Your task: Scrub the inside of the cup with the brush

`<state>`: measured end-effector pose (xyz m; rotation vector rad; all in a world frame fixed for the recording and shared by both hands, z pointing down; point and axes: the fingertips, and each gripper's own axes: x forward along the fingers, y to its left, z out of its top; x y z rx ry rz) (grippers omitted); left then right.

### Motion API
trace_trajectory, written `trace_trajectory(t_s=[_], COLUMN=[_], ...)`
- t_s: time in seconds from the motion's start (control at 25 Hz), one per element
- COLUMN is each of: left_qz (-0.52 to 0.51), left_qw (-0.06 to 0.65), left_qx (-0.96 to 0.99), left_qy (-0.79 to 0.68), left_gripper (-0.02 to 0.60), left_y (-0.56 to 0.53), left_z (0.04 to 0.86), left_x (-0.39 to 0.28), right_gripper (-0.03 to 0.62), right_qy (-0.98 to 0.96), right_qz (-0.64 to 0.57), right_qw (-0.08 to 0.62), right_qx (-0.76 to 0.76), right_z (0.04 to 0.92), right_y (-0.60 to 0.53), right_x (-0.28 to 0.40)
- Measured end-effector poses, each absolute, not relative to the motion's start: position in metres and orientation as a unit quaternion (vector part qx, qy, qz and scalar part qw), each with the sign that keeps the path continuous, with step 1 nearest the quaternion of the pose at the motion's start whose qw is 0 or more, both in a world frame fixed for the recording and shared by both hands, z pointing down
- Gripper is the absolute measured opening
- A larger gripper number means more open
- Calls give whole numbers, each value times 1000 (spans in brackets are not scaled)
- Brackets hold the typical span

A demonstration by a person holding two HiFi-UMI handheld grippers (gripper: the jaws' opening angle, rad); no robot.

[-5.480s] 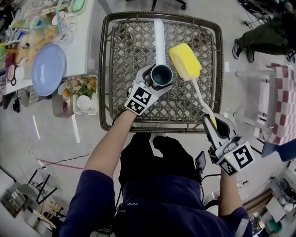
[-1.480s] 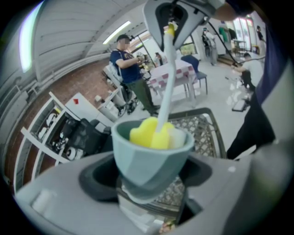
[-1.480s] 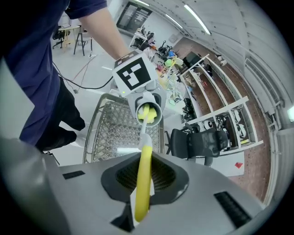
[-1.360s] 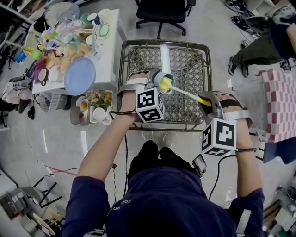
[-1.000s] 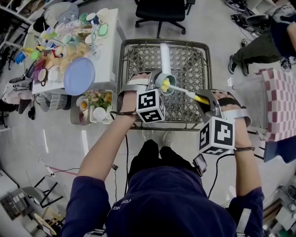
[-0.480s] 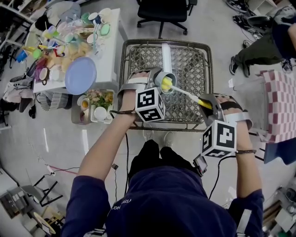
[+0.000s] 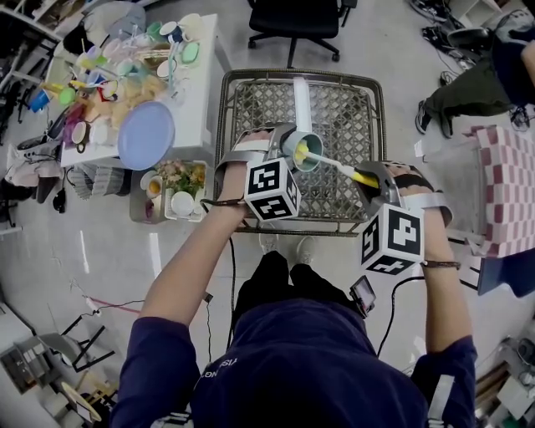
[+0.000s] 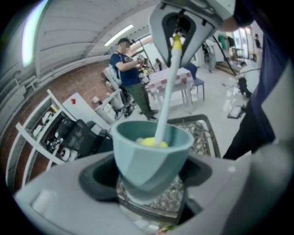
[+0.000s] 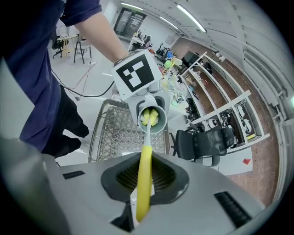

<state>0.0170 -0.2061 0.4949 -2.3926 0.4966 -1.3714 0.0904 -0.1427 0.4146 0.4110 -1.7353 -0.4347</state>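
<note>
Compared with the earliest frame, the yellow sponge head (image 8: 149,142) of the brush (image 7: 332,165) is now found inside the cup (image 8: 151,153) instead of lying beside it over the mesh. Both marker cubes are shown larger in the head view. Across the last half second hardly any shift is noted.

The cup is held by the left gripper (image 7: 290,150), whose jaws are spread wide and pressed against either side of the cup's lower body. It is carried above the near half of the mesh table (image 7: 338,100). Its mouth is turned towards the right gripper (image 7: 369,178), so that the rim is seen as a full circle in the right gripper view.

The brush is held by the right gripper, whose jaws are drawn narrow and clamped on the yellow handle (image 9: 143,183). From that handle a pale stem is run straight into the cup, where the sponge head is seen below the rim. Whether it is pressed against the bottom cannot be told.

A white side table (image 7: 205,100) crowded with small items is set to the left of the mesh table, with a blue plate (image 7: 145,135) at its near end. An office chair (image 7: 294,18) is placed beyond the mesh table. A person (image 7: 472,84) in dark clothes is seen at the upper right, and a checked cloth (image 7: 506,192) is seen at the right edge.
</note>
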Motion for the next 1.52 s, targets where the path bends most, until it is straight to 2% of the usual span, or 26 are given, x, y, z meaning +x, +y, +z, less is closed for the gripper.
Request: trace_trajectory(t_s=[0.52, 0.92, 0.96, 1.04, 1.08, 1.16, 1.52], left_qz=[-490, -475, -474, -474, -473, -473, -482], left_qw=[188, 166, 167, 173, 175, 178, 187], left_qx=[-838, -852, -853, -853, -853, -852, -846], left_qy=[150, 145, 142, 136, 135, 136, 133], left_gripper=[374, 374, 374, 374, 374, 374, 374], left_y=[-199, -196, -195, -193, -193, -194, -196], left_z=[498, 488, 487, 486, 485, 484, 484], left_x=[22, 20, 21, 24, 25, 26, 27], right_gripper=[29, 31, 34, 90, 90, 44, 32], right_qy=[-765, -758, -760, -760, -759, -756, -752], right_qz=[-193, -208, -207, -212, -217, -227, -230], right_qw=[586, 580, 578, 577, 578, 581, 589], right_qx=[186, 214, 215, 210, 206, 197, 186], right_z=[400, 405, 404, 403, 403, 404, 397], right_y=[-142, -148, -148, -148, -148, -146, -144], right_x=[81, 88, 87, 85, 84, 82, 89])
